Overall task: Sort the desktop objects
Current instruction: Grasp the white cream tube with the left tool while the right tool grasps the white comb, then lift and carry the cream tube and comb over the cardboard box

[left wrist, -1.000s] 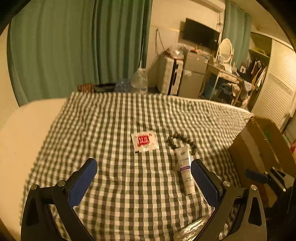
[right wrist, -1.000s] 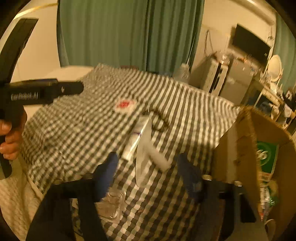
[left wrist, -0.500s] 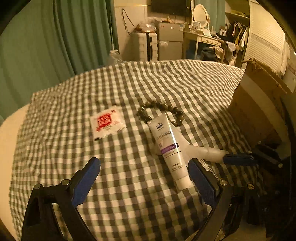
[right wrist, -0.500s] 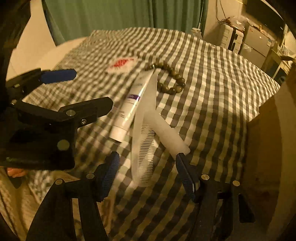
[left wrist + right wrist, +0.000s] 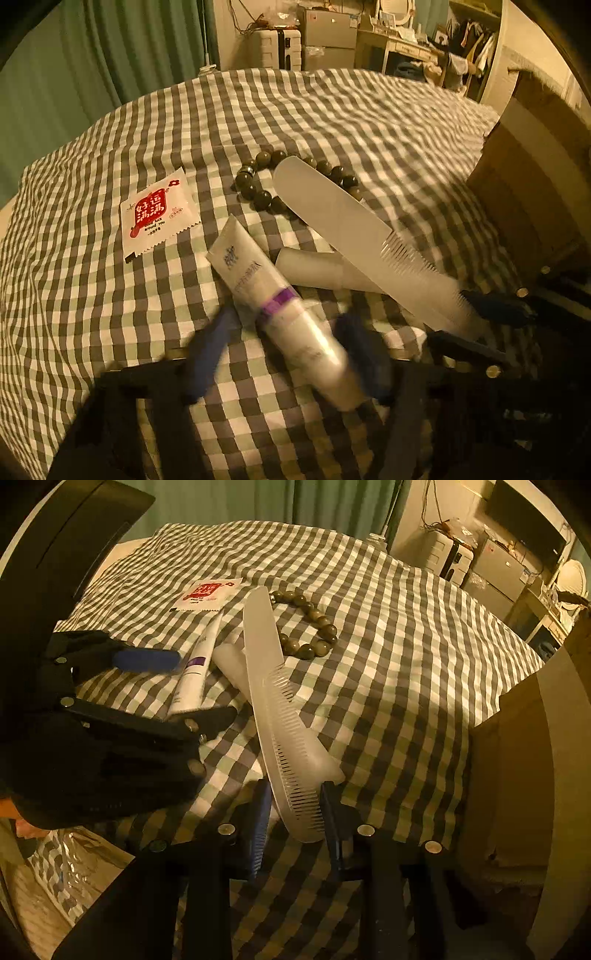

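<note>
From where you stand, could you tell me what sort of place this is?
Probably a lived-in bedroom: green floor-length curtains, clothes hanging in an open wardrobe, and a round vanity mirror behind the grey-and-white checked cloth.

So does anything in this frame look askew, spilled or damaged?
Nothing spilled or damaged. The one untidy spot is the pile: the comb lies slanted over a white cylinder, its tip on the bead bracelet, with the cream tube beside it. The sachet lies flat, apart.
</note>
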The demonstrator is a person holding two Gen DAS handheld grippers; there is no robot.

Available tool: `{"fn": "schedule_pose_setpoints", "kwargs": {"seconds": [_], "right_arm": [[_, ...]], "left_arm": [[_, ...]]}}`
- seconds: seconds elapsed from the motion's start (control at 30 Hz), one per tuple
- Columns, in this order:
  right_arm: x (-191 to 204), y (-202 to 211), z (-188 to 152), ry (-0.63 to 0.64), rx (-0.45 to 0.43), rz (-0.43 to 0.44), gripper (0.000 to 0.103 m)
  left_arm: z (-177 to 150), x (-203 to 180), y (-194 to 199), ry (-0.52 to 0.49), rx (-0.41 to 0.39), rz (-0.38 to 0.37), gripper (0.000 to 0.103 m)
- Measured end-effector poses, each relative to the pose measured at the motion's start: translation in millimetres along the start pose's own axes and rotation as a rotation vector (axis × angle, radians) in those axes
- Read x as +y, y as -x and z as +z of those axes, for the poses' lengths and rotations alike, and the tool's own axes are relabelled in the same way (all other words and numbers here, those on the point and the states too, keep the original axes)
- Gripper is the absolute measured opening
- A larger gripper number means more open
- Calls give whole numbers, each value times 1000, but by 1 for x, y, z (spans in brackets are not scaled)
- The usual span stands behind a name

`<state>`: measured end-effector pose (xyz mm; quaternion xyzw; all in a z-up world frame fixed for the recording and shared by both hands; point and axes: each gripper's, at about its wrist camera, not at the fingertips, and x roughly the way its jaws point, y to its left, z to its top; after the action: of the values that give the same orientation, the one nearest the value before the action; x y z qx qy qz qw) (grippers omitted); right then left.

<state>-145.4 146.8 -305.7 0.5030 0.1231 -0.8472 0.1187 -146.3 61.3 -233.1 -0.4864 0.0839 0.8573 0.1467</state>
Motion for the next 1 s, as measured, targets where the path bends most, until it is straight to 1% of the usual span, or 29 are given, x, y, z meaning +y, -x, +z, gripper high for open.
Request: {"fn": "schedule_pose_setpoints", "kwargs": {"seconds": [0.03, 0.07, 0.1, 0.17, 0.23, 0.37, 0.57, 0.73, 1.0], "right_arm": [[-1, 1, 0, -3, -4, 1, 26], [-1, 2, 0, -5, -10, 0, 22], [0, 2, 1, -5, -14, -3, 17], [1, 7, 1, -5, -26, -9, 10], [2, 11, 0, 1, -34, -8, 10], [8, 17, 1, 7, -51, 22, 2], [18, 30, 2, 4, -75, 31, 2], [12, 58, 4, -75, -145, 55, 2], [12, 112, 1, -157, -260, 94, 2]], "left_arm": [[1, 2, 1, 13, -1, -6, 36], [2, 7, 3, 35, 0, -13, 24], [1, 9, 6, 50, -1, -12, 20], [1, 14, 9, 78, 2, -23, 20], [0, 16, 15, 87, 3, -30, 19], [-2, 20, 34, 105, -38, -33, 19], [-3, 39, 62, 186, -96, -27, 19], [-6, 50, 94, 234, -164, 10, 19], [-20, 60, 158, 264, -287, 63, 19]]}}
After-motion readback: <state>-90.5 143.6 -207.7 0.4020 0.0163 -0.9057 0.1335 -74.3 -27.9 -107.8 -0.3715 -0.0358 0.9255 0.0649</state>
